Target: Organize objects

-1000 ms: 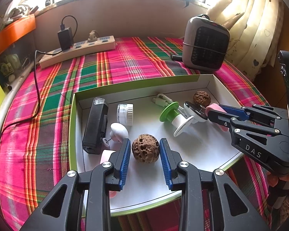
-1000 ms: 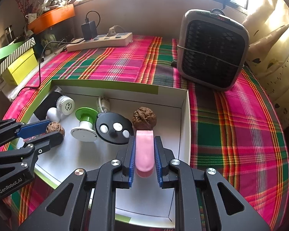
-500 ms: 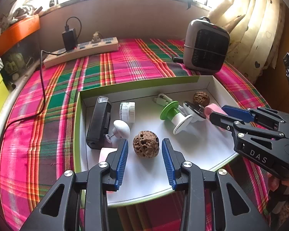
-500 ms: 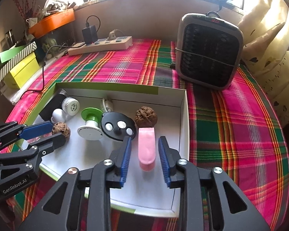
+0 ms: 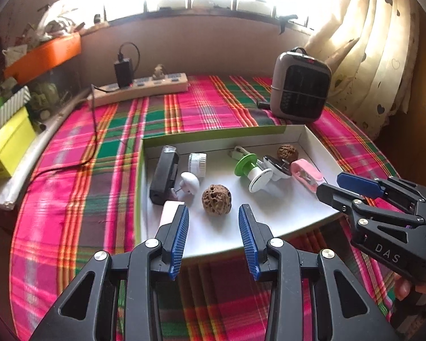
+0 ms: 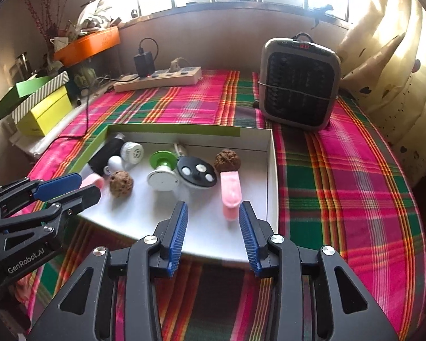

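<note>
A white box (image 5: pixel 306 135) (image 6: pixel 272 170) with green sides lies on the plaid cloth. It holds a walnut (image 5: pixel 216 195) (image 6: pixel 121 183), a second walnut (image 5: pixel 287 153) (image 6: pixel 227 160), a pink clip (image 5: pixel 306 174) (image 6: pixel 230 193), a green and white spool (image 5: pixel 251 169) (image 6: pixel 162 170), a black disc (image 6: pixel 196 172), a white jar (image 5: pixel 197 163), a black block (image 5: pixel 164 174) and a white knob (image 5: pixel 189 182). My left gripper (image 5: pixel 213 240) (image 6: pixel 68 189) is open and empty, just short of the first walnut. My right gripper (image 6: pixel 213 237) (image 5: pixel 338 189) is open and empty, just short of the pink clip.
A grey heater (image 5: pixel 299 85) (image 6: pixel 298 82) stands at the back right. A power strip (image 5: pixel 140 91) (image 6: pixel 159 78) with a black charger lies at the back. Yellow and green boxes (image 6: pixel 39 105) and an orange tray (image 6: pixel 88 44) sit left. Curtains (image 5: pixel 377 42) hang right.
My right gripper opened and let go of the pink clip, which now lies in the box. Both grippers have drawn back from the box towards its near edge.
</note>
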Tool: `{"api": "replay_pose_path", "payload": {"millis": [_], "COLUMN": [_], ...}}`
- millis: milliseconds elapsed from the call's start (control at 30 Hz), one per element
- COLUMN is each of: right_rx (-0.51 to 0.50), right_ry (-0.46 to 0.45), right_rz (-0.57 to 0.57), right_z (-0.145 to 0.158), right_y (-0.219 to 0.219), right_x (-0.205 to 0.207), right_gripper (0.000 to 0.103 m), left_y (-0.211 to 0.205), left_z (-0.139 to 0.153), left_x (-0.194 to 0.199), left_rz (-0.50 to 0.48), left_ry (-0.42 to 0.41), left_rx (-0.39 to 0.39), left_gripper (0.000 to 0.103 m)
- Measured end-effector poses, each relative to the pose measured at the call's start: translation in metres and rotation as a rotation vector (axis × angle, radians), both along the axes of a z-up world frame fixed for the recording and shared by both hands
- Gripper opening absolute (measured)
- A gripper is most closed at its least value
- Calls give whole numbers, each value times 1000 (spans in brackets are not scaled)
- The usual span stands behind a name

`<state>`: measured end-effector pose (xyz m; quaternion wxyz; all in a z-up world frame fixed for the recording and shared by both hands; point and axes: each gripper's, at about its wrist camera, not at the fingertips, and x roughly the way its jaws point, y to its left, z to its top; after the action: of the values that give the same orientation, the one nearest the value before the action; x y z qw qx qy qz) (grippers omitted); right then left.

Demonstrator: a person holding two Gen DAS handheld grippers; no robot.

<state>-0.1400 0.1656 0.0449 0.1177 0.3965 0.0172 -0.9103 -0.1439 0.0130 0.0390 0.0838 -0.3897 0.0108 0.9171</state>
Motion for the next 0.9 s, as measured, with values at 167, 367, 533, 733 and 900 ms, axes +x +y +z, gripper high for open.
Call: {"api": "replay_pose_path", "payload": {"millis": [167,367,533,733,900], "right_rx": [-9,-11,-7,9,11], "right_ry": [16,10,-5,-36,-55], "right_rz": [2,13,10,15,11], "right_z": [4,0,-9,-20,-26], "right_y": [0,-1,2,1,0], "right_x": [17,38,51,63,69], "right_gripper": [40,43,43,44,44], "left_y": [-4,-4,-7,-8,-10], "left_z": [3,-2,-15,-22,-32], "left_x": [17,37,49,61,67], "left_rz": [26,44,61,77,87], "left_ry": [12,13,-23,-37,-62], "left_rx": [0,-25,-26,-33,-34], "left_gripper": [35,35,35,35,35]}}
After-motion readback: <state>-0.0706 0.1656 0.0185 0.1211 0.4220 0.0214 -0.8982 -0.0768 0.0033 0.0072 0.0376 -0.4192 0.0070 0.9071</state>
